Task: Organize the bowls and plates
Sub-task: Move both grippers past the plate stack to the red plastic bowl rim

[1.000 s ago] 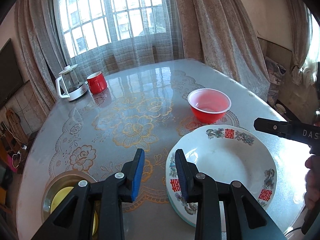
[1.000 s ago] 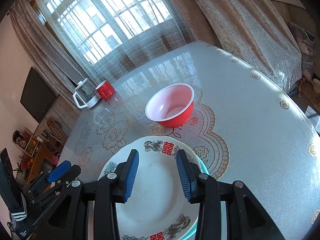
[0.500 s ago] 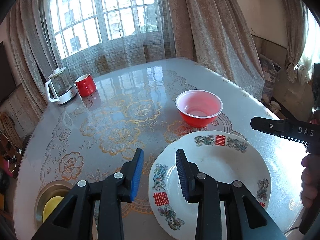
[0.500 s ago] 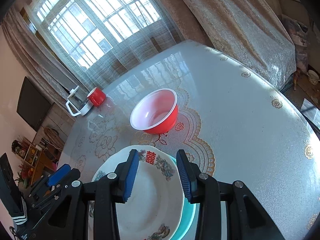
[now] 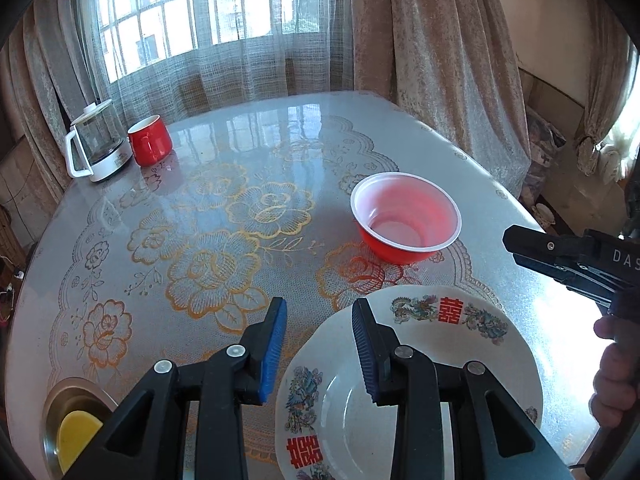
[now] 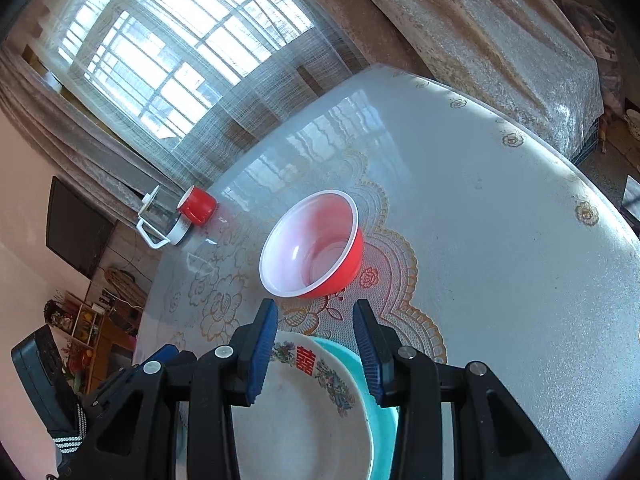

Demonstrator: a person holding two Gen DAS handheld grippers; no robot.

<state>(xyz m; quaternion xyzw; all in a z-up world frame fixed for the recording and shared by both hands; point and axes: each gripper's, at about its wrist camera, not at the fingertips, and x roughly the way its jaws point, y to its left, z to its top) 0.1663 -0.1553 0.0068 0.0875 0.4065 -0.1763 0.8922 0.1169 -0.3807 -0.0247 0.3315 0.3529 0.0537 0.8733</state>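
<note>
The white plate (image 5: 424, 364) is seen lying flat, mouth up, at the near right of the worktop (image 5: 280, 148), stacked on a teal plate (image 6: 352, 364) whose rim shows on the right side in the right wrist view. Being round, it has no long axis; one red double-character mark is turned to the far side, another to the near side. The red bowl (image 5: 406, 220) is set upright just beyond the plates, apart from them, with its white inside open upward.

The left claw (image 5: 320, 344) is held open over the plate's left rim, nothing being pressed between its blue pads. The right claw (image 6: 316, 348) is likewise open and empty, above the far edge of the stack.

Broad bare worktop is left to the far side and left of the bowl. A mug (image 5: 150, 140) and a kettle (image 5: 98, 140) are kept at the far left edge, well apart. A metal dish (image 5: 72, 424) with something yellow inside sits at the near left edge. The right edge of the worktop runs near the plates.
</note>
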